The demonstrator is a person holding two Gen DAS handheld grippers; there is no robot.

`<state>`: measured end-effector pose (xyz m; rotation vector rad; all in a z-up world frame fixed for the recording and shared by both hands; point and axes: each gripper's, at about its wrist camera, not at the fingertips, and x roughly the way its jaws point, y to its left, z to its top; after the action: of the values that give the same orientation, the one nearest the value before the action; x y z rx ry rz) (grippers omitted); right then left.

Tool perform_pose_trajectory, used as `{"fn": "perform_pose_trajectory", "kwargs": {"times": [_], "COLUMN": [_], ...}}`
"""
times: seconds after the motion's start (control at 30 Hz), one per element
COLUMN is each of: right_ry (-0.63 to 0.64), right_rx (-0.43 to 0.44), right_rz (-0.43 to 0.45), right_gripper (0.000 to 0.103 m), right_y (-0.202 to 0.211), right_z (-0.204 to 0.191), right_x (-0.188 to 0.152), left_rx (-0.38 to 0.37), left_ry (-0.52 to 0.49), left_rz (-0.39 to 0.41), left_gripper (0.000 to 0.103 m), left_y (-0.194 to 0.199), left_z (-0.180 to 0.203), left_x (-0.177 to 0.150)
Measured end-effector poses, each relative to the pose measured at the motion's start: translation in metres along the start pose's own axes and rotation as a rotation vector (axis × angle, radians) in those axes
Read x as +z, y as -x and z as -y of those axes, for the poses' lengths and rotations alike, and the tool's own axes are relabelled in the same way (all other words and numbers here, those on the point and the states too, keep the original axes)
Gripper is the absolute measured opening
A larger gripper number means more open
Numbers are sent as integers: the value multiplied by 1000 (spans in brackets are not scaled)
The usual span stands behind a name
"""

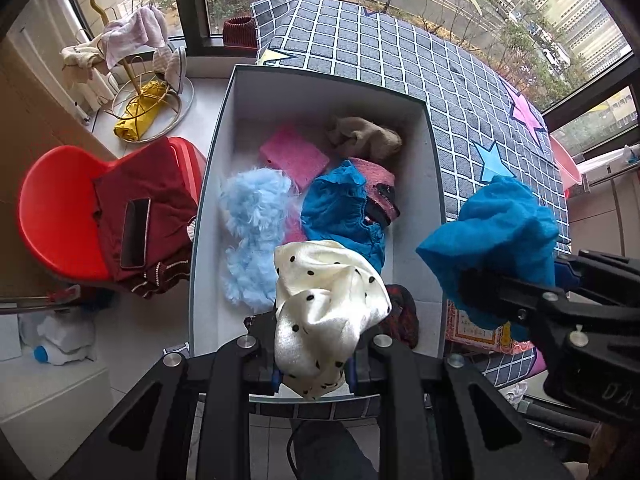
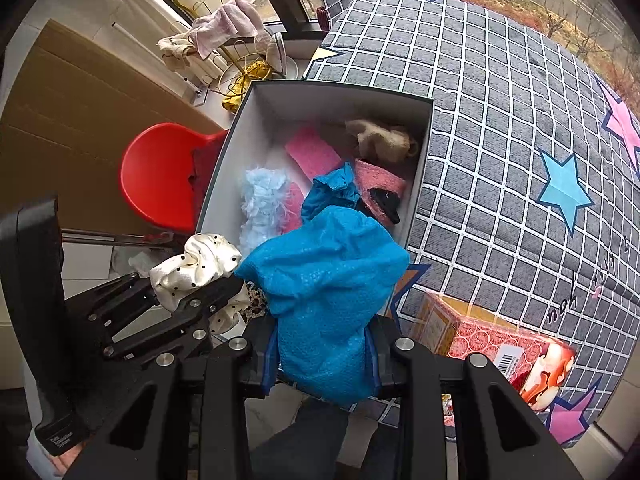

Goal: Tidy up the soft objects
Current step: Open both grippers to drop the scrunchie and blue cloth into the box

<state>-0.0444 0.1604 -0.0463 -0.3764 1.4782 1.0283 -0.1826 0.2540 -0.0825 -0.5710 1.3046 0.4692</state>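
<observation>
Both grippers point steeply down over an open white box that stands against a grey checked mattress with star prints.

Left gripper: jaws closed tight on a cream satin cloth with black dots. The cloth bunches up above the jaws and hangs over the near end of the box. From the right wrist view the same cloth shows at the left, just outside the box's near left corner.

Right gripper: jaws nearly closed, clamped on a bright blue textured cloth. The cloth billows up and hides the near part of the box. In the left wrist view this bundle sits right of the box, over the mattress edge.

Inside the box: pale blue fluffy piece along the left side, pink folded cloth near the middle, beige crumpled item at the far right corner, a second blue cloth in the centre, a pink knitted piece with a black patch just behind it. A dark red patterned item lies at the near right corner, partly hidden.

Left of the box: red chair carrying dark red clothing and a phone. Beyond it, a gold wire rack with towels and a yellow bundle. A red patterned packet lies on the mattress near the right gripper
</observation>
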Motion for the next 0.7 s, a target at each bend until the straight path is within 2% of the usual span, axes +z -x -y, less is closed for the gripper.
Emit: {"fn": "perform_pose_trajectory", "kwargs": {"times": [0.2,0.27,0.3,0.33,0.37,0.4,0.43,0.5,0.6,0.67,0.7], "right_ry": [4,4,4,4,2,0,0,-3,-14,-23,-24], "right_rx": [-2,-2,3,10,13,12,10,6,-4,-13,-20], "right_rz": [-9,-12,-14,-15,-13,-5,3,19,40,58,69], "right_gripper": [34,34,34,37,48,54,66,69,69,87,88], "right_y": [-5,-8,-9,-9,-9,-7,-5,-1,6,11,14], "right_z": [-1,-1,-1,-1,0,0,0,1,4,7,7], "right_x": [4,6,8,9,10,11,12,13,14,14,13], "left_rx": [3,-10,-21,-31,-41,-46,-35,14,99,109,76], "left_ry": [-2,-2,-2,-2,-3,-7,-12,-22,0,21,27], "left_rz": [-9,0,5,3,-7,-20,-26,-17,48,45,25], "left_gripper": [24,33,52,76,84,85,85,85,85,85,85], "left_y": [-5,-5,-5,-5,-6,-8,-9,-8,3,6,4], "left_z": [1,1,2,2,3,4,6,9,8,4,2], "left_x": [3,5,6,7,8,9,10,12,14,17,19]}}
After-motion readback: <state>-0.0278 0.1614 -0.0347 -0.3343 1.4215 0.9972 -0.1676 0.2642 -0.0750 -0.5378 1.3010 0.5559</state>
